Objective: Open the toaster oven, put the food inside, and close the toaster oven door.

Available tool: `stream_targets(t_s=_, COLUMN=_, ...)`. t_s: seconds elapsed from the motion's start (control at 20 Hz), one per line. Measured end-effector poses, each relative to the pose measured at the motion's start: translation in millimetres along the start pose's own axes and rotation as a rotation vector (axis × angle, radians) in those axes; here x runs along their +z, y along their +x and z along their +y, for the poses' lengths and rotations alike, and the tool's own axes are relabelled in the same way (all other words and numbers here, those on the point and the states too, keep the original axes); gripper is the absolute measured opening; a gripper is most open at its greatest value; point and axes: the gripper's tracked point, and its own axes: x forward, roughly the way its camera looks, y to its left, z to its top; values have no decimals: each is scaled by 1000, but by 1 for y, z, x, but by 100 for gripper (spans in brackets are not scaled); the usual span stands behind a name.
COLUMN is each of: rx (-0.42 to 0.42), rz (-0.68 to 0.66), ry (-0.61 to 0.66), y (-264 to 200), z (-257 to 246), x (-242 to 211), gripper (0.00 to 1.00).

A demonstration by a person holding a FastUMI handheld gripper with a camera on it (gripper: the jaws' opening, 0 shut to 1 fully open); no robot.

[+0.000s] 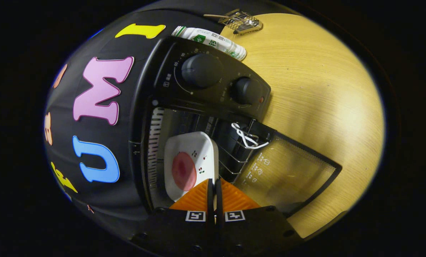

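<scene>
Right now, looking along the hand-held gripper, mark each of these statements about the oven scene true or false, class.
1. The toaster oven door is open. True.
2. The white plate sits on the wooden table. False: it is inside the oven.
3. The hand-held gripper has its fingers spread wide apart. False: they are nearly closed, at the plate's edge.
4. The oven has two knobs. True.
5. The plate carries a round pink item. True.
</scene>
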Motion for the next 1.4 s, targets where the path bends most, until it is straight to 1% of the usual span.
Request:
stream_targets(t_s=0.25, rx=17, rz=-69, ry=102, y=21, z=16, x=4, gripper=5)
stream_targets(t_s=0.45, rx=21, rz=-120, ry=134, y=27, z=21, x=15, gripper=5)
stream_targets(t_s=0.5, rx=23, rz=-128, ry=135, y=29, z=22, x=16, gripper=7)
stream_targets(t_s=0.6, rx=36, rz=-124, ry=139, y=30, z=25, x=16, gripper=6)
stream_targets(t_s=0.65, rx=31, rz=-116, ry=139, y=29, z=25, x=15, gripper=9)
stream_targets(t_s=0.7, rx=38, rz=-114, ry=139, y=28, z=27, x=14, gripper=9)
stream_targets(t_s=0.85, rx=94, rz=-65, ry=131, y=16, z=39, x=2, gripper=15)
stream_targets(t_s=0.95, rx=110, rz=-32, ry=115, y=9, z=42, x=-4, gripper=27)
stream_targets(t_s=1.0, rx=127, rz=-15, ry=111, y=3, z=45, x=-8, gripper=28)
stream_targets(t_s=1.05, rx=145, rz=-2, ry=104, y=-3, z=49, x=-11, gripper=37)
stream_targets(t_s=1.15, rx=161, rz=2, ry=67, y=-16, z=52, x=-11, gripper=51)
stream_targets(t_s=1.2, rx=176, rz=-4, ry=47, y=-24, z=55, x=-10, gripper=51)
stream_targets(t_s=1.25, rx=163, rz=4, ry=21, y=-28, z=51, x=-13, gripper=70)
stream_targets(t_s=1.3, rx=179, rz=15, ry=10, y=-37, z=51, x=-16, gripper=89)
stream_targets(t_s=1.35, rx=179, rz=27, ry=-8, y=-41, z=49, x=-19, gripper=97)
stream_targets(t_s=1.4, rx=183, rz=31, ry=-31, y=-50, z=49, x=-21, gripper=97)
